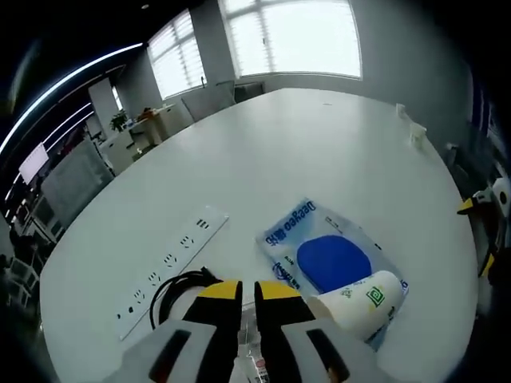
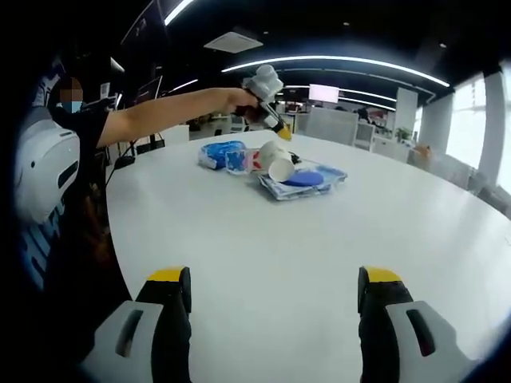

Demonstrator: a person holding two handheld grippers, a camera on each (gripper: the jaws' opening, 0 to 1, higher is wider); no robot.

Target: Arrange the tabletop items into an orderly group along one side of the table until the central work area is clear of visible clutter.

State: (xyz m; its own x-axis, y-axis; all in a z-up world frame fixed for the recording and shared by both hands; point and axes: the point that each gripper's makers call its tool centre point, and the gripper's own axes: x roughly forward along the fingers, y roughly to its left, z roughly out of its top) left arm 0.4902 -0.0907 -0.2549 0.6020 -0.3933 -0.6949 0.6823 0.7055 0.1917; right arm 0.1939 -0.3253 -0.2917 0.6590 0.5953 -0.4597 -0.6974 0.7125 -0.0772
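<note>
In the left gripper view, my left gripper (image 1: 248, 294) hovers low over the table with its yellow-tipped jaws nearly together; something clear shows low between them, too hidden to name. Right of it lies a clear packet with a blue disc (image 1: 329, 257), and a white paper cup (image 1: 364, 298) lies on its side on that packet. A white power strip (image 1: 171, 260) with a black cable (image 1: 180, 287) lies to the left. In the right gripper view, my right gripper (image 2: 274, 281) stands open over bare table, far from the pile: a blue packet (image 2: 223, 153), the cup (image 2: 280, 166), the disc packet (image 2: 308, 180). The left gripper (image 2: 270, 108) hangs over them.
The big white table (image 1: 295, 152) stretches wide and bare toward the windows. Small white objects (image 1: 414, 132) stand at its far right edge. A person's arm (image 2: 172, 108) reaches over the table from the left. Desks and screens fill the room behind.
</note>
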